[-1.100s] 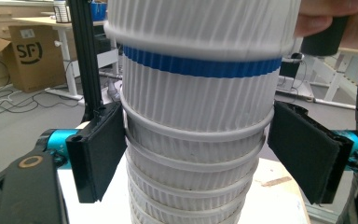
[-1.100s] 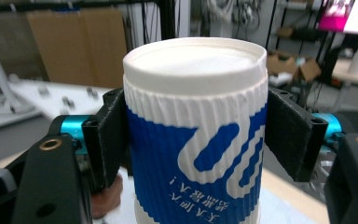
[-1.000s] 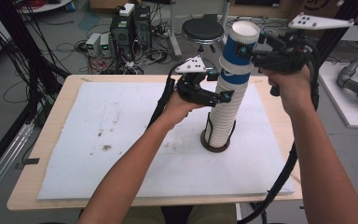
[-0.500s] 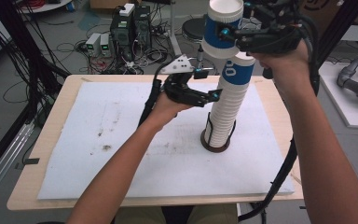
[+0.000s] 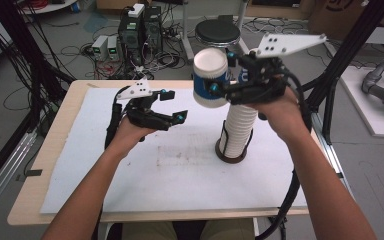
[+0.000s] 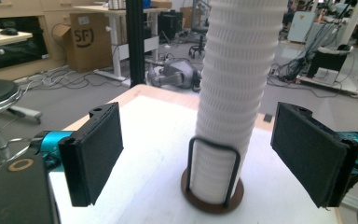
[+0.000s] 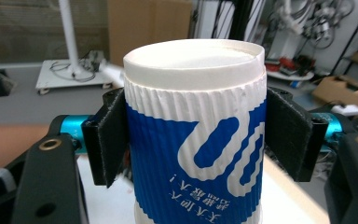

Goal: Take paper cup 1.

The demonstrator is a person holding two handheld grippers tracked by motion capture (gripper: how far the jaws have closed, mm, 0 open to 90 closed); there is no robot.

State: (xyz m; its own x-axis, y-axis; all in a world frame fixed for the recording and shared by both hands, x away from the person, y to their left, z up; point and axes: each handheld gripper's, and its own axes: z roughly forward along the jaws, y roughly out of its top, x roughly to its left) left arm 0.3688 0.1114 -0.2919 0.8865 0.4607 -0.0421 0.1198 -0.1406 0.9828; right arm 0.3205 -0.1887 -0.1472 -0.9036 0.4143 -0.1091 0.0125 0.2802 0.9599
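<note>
The right tongs (image 5: 215, 89) are clamped on a paper cup (image 5: 210, 77), one black padded jaw pressed flat against each side of its ribbed wall. The cup is held bottom-up in the air, above and just left of the top of the stack of cups (image 5: 239, 129), clear of it. In the right gripper view the cup (image 7: 195, 135) shows a white corrugated sleeve with a blue curved pattern and upside-down printed characters; its flat round base faces up with a raised edge.

The left tongs (image 5: 174, 106) are wide open and hold nothing, hovering above the desk (image 5: 55, 150) to the left of the stack. In the left gripper view the two flat, rough-faced pads stand well apart with the stack (image 6: 235, 93) between them farther off.

The stack is a tall white column of nested ribbed cups, upright, seated in a holder (image 6: 213, 189) with a dark round base and thin black wire uprights. A white sheet (image 5: 145, 175) with faint stains covers the pale wooden desk.
</note>
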